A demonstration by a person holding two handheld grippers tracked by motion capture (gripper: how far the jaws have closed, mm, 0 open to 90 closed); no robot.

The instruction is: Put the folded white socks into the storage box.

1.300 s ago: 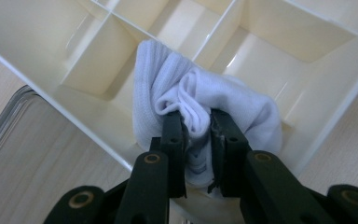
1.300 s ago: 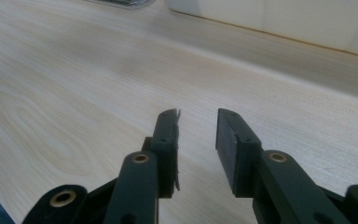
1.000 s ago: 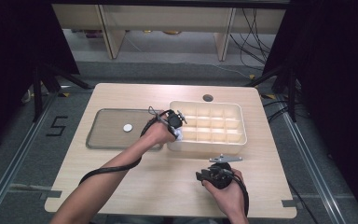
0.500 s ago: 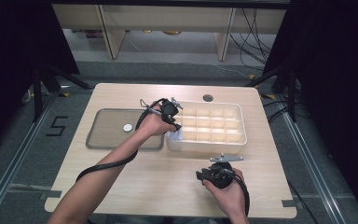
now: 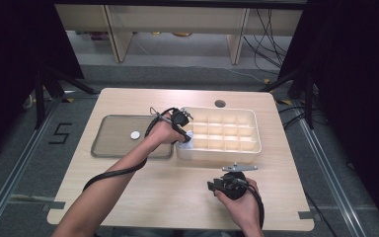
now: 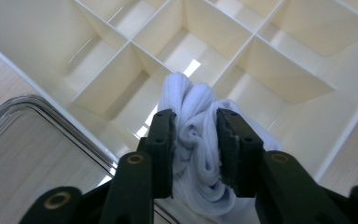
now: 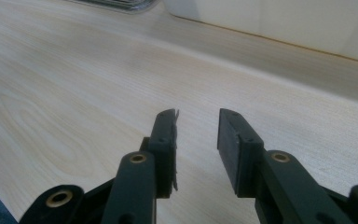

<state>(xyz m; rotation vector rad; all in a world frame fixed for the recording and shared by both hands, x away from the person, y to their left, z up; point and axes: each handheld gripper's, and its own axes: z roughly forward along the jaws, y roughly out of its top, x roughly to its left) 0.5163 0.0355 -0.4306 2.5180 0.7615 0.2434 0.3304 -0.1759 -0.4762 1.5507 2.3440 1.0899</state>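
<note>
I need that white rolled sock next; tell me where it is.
The white rolled sock sits between the left hand-held gripper jaws, over the divided box at its left end, beside the clear tray.

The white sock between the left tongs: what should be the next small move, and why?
Probably lower the sock a little into the compartment of the divided box beneath it, then open wider. The left tongs have just been closing, and their pads press on the bunched sock above the box's near-left corner, beside the clear tray. The right tongs are open above the table.

White sock bundle (image 6: 196, 154) between black fingers (image 6: 162, 149), over compartment box (image 6: 279, 74).
</note>
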